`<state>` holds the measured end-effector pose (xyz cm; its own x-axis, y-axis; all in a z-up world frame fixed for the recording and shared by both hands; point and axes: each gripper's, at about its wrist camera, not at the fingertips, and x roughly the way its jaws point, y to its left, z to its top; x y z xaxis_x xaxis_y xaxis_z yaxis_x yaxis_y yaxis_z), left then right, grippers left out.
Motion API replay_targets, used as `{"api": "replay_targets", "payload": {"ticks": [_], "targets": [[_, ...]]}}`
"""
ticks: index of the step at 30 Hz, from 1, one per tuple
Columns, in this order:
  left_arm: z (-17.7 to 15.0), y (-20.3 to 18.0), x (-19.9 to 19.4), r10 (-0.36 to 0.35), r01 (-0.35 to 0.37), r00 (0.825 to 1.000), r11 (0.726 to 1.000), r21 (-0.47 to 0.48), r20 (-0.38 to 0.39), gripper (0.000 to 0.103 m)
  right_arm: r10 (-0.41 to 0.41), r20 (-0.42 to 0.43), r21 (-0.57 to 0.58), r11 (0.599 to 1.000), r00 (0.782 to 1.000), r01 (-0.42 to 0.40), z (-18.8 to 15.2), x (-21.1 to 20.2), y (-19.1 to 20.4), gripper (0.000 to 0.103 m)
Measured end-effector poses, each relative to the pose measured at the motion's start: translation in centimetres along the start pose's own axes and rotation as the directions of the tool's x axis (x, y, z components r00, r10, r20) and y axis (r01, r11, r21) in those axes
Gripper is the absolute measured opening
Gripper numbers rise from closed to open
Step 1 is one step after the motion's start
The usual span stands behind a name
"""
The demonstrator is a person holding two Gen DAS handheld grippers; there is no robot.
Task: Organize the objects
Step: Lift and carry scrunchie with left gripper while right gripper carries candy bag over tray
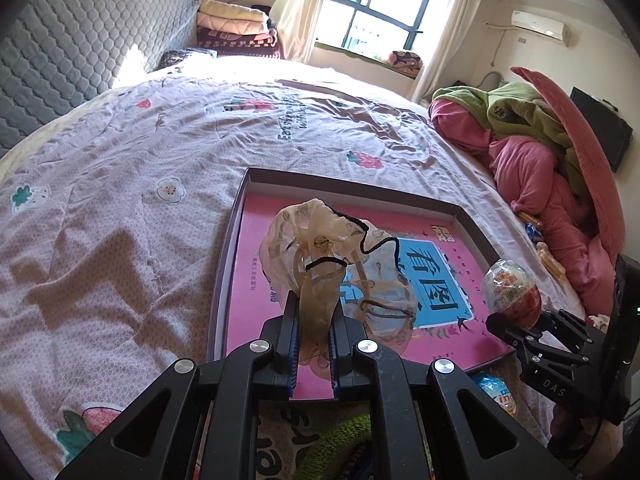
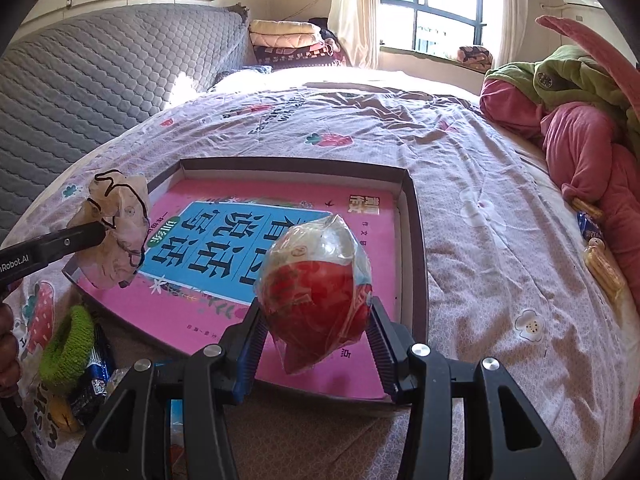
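Left wrist view first: your left gripper (image 1: 314, 344) sits at the bottom centre of the frame, its fingers (image 1: 289, 344) pinching a sheer beige scrunchie (image 1: 320, 248) with a dark edging thread. The fabric bunches up above the tips and hangs over the near edge of a shallow box (image 1: 236, 240). At the lower right of that frame your right gripper (image 1: 516, 326) reaches in from the side, carrying a wrapped red egg toy (image 1: 512, 294) over the box's right part.

Right wrist view shows the same grip from behind: your right gripper (image 2: 316, 336) has its fingers (image 2: 250, 340) closed against both sides of the wrapped red egg toy (image 2: 316, 284), which sits above the near right part of the shallow box (image 2: 418, 240). Your left gripper (image 2: 102, 230) enters from the left of the frame with the sheer beige scrunchie (image 2: 116, 224) at its tip, above the box's left rim.

Inside the box lies a pink book (image 2: 280, 216) with a blue title panel, covering most of the floor. At the lower left of the right wrist frame, a green fuzzy hair tie (image 2: 66, 352) and a blue packet (image 2: 96, 376) rest on the bed (image 2: 480, 220), just outside the box.

Farther off, at the right of both frames, a pile of pink and green blankets (image 2: 580, 120) lies along the bed's edge. Folded quilts (image 2: 288, 40) are stacked beyond the bed, beside the window (image 2: 440, 4).
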<state>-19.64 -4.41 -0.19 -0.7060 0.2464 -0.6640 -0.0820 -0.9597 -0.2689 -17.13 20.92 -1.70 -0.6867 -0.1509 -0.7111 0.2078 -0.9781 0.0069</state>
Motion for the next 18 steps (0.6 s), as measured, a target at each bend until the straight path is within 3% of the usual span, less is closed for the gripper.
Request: {"api": "replay_targets", "payload": {"ticks": [18], "targets": [[-0.8, 0.4, 1.7, 0.026, -0.025, 0.999, 1.0, 0.013, -0.043, 0.013, 0.0, -0.009, 0.007, 1.0, 1.0, 0.0, -0.2, 0.5, 0.0, 0.049]]}}
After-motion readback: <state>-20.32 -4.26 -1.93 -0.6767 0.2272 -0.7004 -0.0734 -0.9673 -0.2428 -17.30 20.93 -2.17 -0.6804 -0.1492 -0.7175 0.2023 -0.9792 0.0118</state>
